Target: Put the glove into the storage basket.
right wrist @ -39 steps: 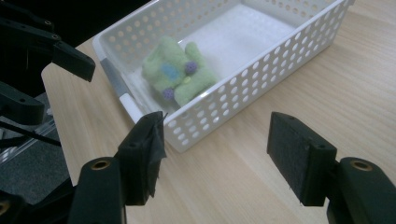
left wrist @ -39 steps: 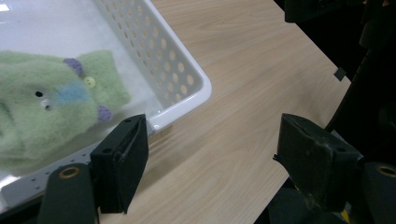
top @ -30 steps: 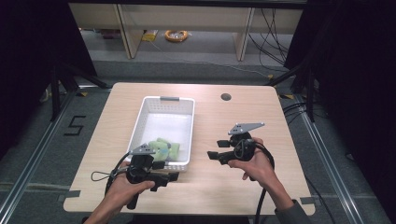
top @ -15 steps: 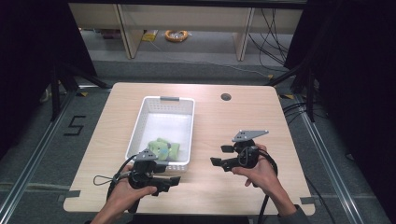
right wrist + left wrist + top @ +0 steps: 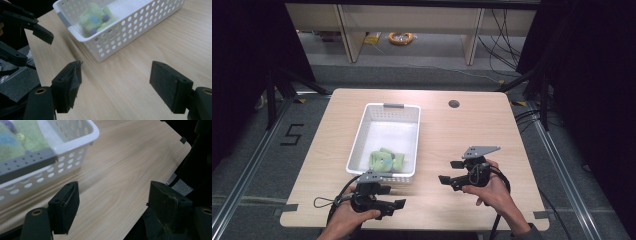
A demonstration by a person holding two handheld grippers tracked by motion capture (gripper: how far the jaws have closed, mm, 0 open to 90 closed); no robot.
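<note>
Well apart, both open tools flank the basket's near edge.

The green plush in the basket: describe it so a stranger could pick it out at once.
On the wooden table stands a white perforated basket. At its end nearest the person lies the green plush, a soft pale-green bundle. Its blue patch and small purple dots mark it out; nothing else lies in the basket.

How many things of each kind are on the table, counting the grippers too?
Basket: 1
Green toy: 1
Grippers, left gripper and right gripper: 2
Total: 4
</note>
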